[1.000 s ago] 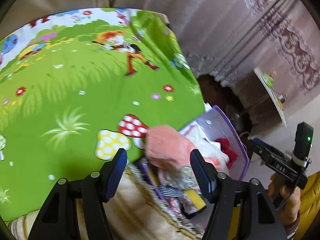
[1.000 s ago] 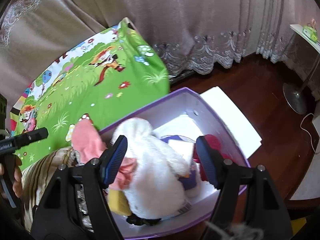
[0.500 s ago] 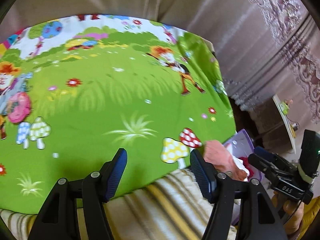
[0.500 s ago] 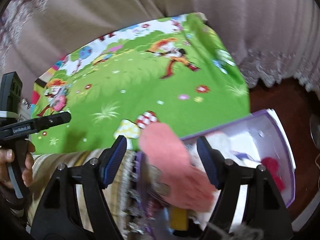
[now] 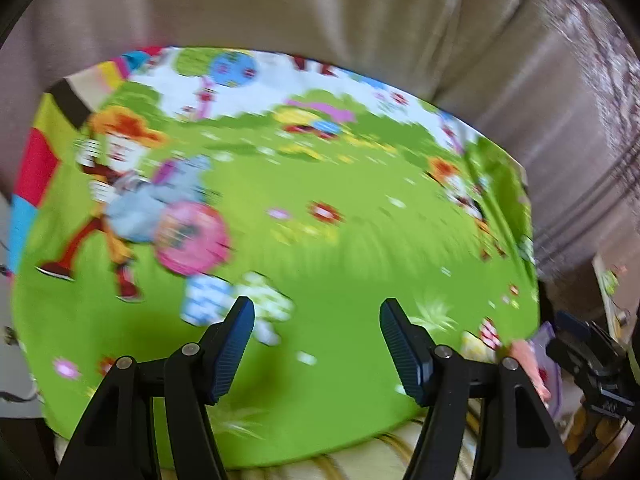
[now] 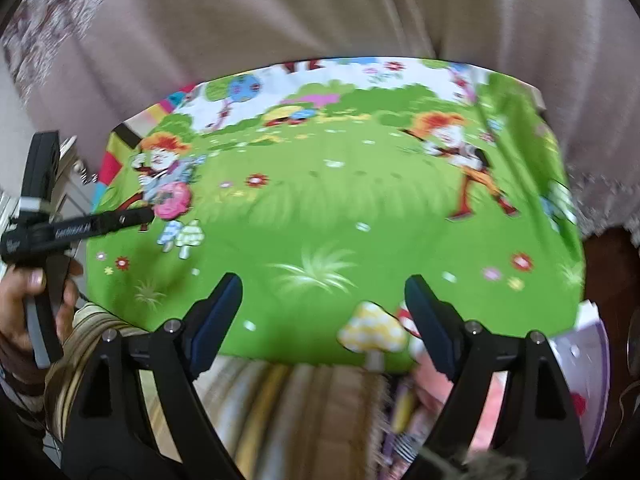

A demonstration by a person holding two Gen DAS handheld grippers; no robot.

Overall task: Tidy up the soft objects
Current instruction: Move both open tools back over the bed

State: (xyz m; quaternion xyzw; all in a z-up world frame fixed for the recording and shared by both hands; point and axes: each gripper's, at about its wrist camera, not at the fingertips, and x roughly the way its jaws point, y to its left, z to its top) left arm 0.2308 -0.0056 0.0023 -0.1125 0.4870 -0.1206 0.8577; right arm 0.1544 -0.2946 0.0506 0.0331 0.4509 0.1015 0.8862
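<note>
My left gripper [image 5: 316, 332] is open and empty over a green cartoon play mat [image 5: 360, 240]. My right gripper [image 6: 322, 312] is open and empty over the same mat [image 6: 340, 216]. A purple-rimmed box [image 6: 592, 364] of soft toys sits at the lower right, with a pink plush [image 6: 430, 390] blurred beside my right finger. In the left wrist view a sliver of the box [image 5: 550, 364] and the pink plush [image 5: 528, 360] shows at the right edge. The left gripper [image 6: 140, 218] shows at the left of the right wrist view.
A striped beige blanket [image 6: 288, 412] lies below the mat's near edge. Beige curtains [image 6: 320, 12] hang behind the mat. Dark wood floor [image 6: 612, 264] shows at the right. The right gripper's body [image 5: 592, 356] shows at the left wrist view's right edge.
Both grippers have swung left and up, away from the toy box and over the green mat. The box has slid to the right edge of both views. Both stay open.
</note>
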